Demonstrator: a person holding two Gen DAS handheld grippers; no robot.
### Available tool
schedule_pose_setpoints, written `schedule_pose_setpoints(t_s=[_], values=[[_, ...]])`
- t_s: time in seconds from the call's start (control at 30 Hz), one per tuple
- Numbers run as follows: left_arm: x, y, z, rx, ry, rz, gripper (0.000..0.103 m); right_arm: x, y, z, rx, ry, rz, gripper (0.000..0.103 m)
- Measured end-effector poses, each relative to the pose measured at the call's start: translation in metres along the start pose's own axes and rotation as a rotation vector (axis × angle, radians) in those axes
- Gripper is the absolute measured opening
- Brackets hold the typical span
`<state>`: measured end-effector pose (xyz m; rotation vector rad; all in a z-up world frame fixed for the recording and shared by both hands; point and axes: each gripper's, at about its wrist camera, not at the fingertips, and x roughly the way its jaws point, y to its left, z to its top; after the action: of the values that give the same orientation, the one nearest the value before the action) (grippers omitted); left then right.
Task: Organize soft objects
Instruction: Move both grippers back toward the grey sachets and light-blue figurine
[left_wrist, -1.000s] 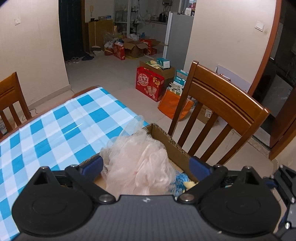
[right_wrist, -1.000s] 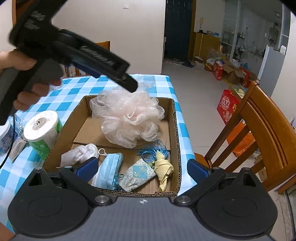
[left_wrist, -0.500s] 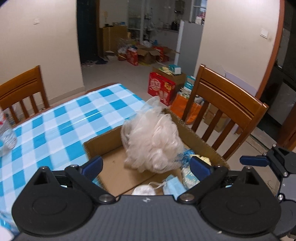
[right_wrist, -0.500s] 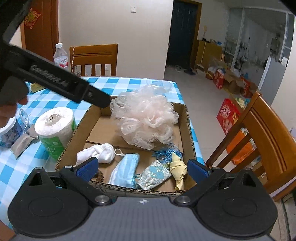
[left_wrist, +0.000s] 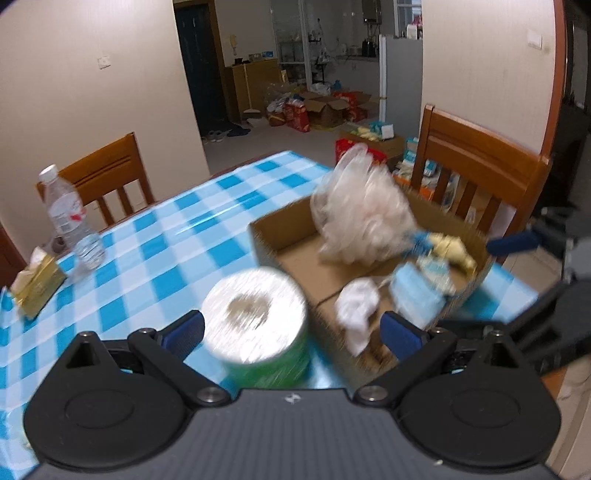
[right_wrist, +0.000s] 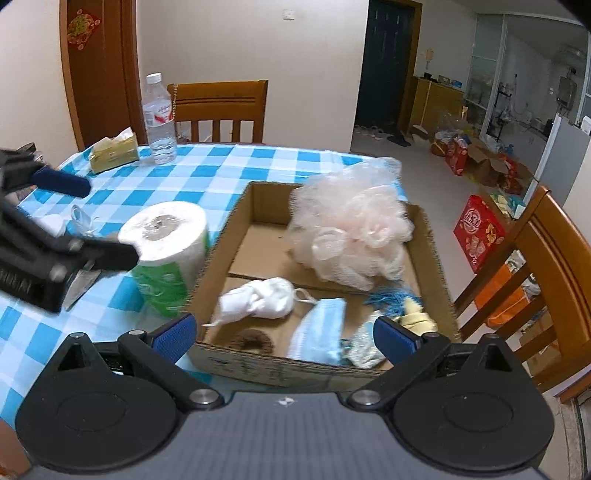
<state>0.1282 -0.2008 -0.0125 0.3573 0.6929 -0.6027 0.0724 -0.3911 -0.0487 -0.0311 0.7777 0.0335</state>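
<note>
Cardboard box (right_wrist: 432, 236) on the worktop (right_wrist: 229, 162) already holds mesh sponge (right_wrist: 351, 236), face mask (right_wrist: 317, 332), white cloth (right_wrist: 262, 295). Toilet roll (right_wrist: 166, 243) stands just outside the box's left wall: left to do. Your left hand-held gripper (left_wrist: 291, 328) and right hand-held gripper (right_wrist: 282, 332) are spread, empty.

left gripper (left_wrist: 291, 330) spread wide, right gripper (right_wrist: 282, 332) likewise

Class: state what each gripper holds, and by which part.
Nothing. The left gripper and right gripper are both open and empty; the toilet paper roll stands ungripped.
</note>
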Motion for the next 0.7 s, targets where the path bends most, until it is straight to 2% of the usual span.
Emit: schedule_pose_setpoints(t_s=[0.3, 0.7], values=[[-0.015, 0.047, -0.059, -0.112, 0.067, 0.031, 0.101, 0.011, 0.046, -0.008, 0.025, 0.046, 0.042, 0.103], [-0.031, 0.12, -0.121, -0.242, 0.142, 0.126, 0.101, 0.041, 0.13, -0.007, -0.08, 0.123, 0.143, 0.103]])
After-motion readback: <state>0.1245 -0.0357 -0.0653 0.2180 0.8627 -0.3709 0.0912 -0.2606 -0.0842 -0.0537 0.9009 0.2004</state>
